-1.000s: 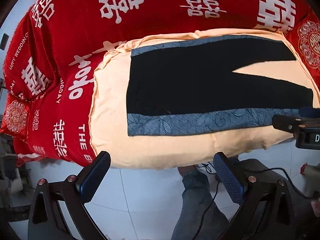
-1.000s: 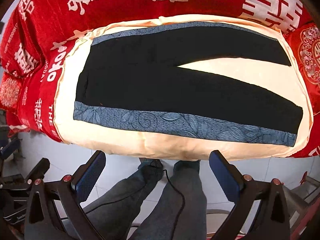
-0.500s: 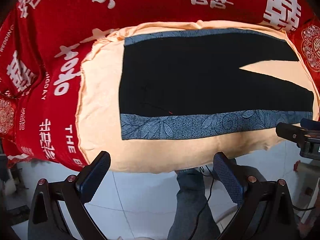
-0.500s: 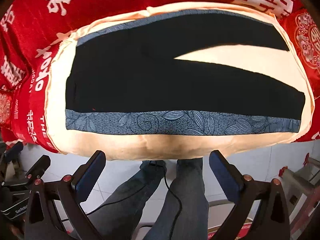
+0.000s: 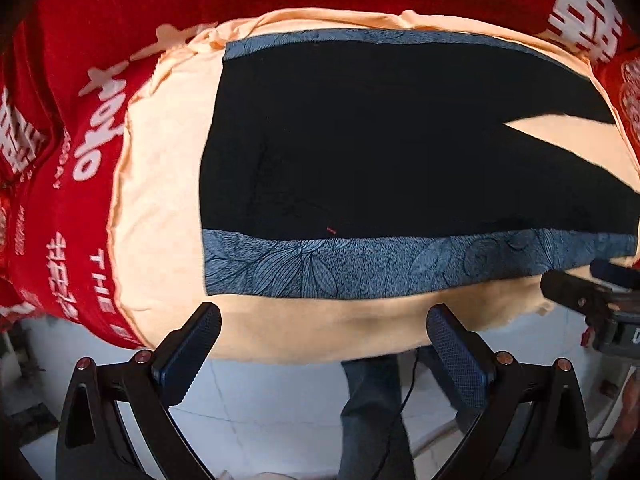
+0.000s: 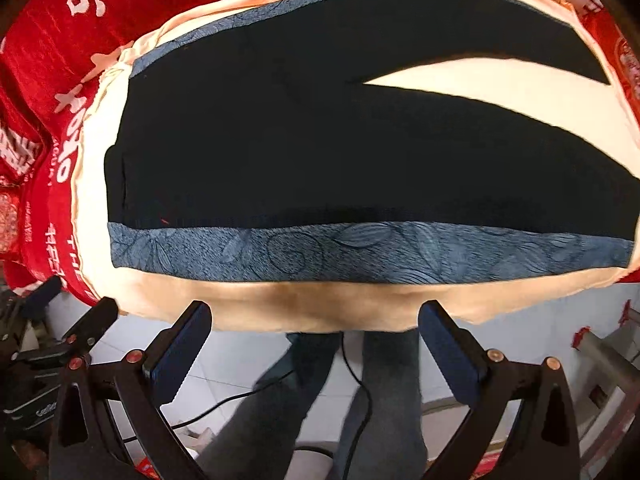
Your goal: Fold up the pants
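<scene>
Black pants [image 5: 380, 152] with blue leaf-patterned side stripes lie flat on a peach cloth [image 5: 160, 184], waist to the left, legs spread in a V to the right. They also show in the right wrist view [image 6: 320, 152]. My left gripper [image 5: 324, 320] is open and empty, just off the cloth's near edge below the waist end of the near stripe [image 5: 360, 268]. My right gripper [image 6: 316, 316] is open and empty, at the near edge below the middle of the near stripe [image 6: 360, 252]. The right gripper's tip [image 5: 592, 300] shows at the right of the left wrist view.
The peach cloth [image 6: 500, 92] lies on a red blanket with white characters [image 5: 72, 168] over a raised surface. Below its near edge are a white tiled floor [image 5: 260, 400], the person's jean-clad legs [image 6: 380, 400] and a black cable [image 6: 240, 396]. The left gripper's body [image 6: 48, 344] is at the left.
Both grippers have moved forward toward the pants, which loom larger and closer in each view. Both stay open and empty.
</scene>
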### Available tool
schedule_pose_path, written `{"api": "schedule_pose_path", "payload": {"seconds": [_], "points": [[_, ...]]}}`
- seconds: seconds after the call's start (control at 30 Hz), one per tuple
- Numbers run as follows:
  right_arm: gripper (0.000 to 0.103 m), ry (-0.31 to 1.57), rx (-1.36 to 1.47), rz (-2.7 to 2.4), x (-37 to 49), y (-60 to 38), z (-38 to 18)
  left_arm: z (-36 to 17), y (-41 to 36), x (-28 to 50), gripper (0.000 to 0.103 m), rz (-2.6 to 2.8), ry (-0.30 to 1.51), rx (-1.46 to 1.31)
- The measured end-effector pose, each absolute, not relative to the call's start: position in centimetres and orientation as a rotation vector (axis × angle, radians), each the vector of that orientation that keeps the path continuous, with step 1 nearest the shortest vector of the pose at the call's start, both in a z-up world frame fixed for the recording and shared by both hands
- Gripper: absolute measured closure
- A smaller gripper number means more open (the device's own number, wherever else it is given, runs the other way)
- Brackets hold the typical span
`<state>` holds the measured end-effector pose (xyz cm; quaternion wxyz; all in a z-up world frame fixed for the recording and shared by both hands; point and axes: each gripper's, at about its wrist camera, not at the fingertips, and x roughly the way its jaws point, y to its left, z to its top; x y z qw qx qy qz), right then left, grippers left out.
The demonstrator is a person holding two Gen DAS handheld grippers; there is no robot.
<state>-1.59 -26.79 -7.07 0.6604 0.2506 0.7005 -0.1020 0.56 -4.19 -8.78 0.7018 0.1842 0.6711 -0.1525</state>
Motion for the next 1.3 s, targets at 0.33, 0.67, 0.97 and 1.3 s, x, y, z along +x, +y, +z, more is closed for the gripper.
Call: {"api": "schedule_pose_path", "payload": {"seconds": [0.33,0.67,0.97,1.3], "points": [[0.001,1.378,0.874,0.006,-2.2,-25.4,-11.7,-15.3,-0.2,1.8,0.003,-0.304,1.503,0.141],[0.051,1.306,1.136,0.131,-3.8,-22.7,-19.6,-18.5,3.5,1.4,0.019,-0.403,1.512,-0.083],[0.038,1.172,1.329,0.101,-4.7,-23.0,-21.6,-19.3,4.9,0.3,0.012,-0.453,1.559,-0.198],[0.036,1.079,1.4,0.183,-2.2,-23.2,-21.9,-20.3,4.1,0.6,0.012,-0.483,1.598,-0.263]]}}
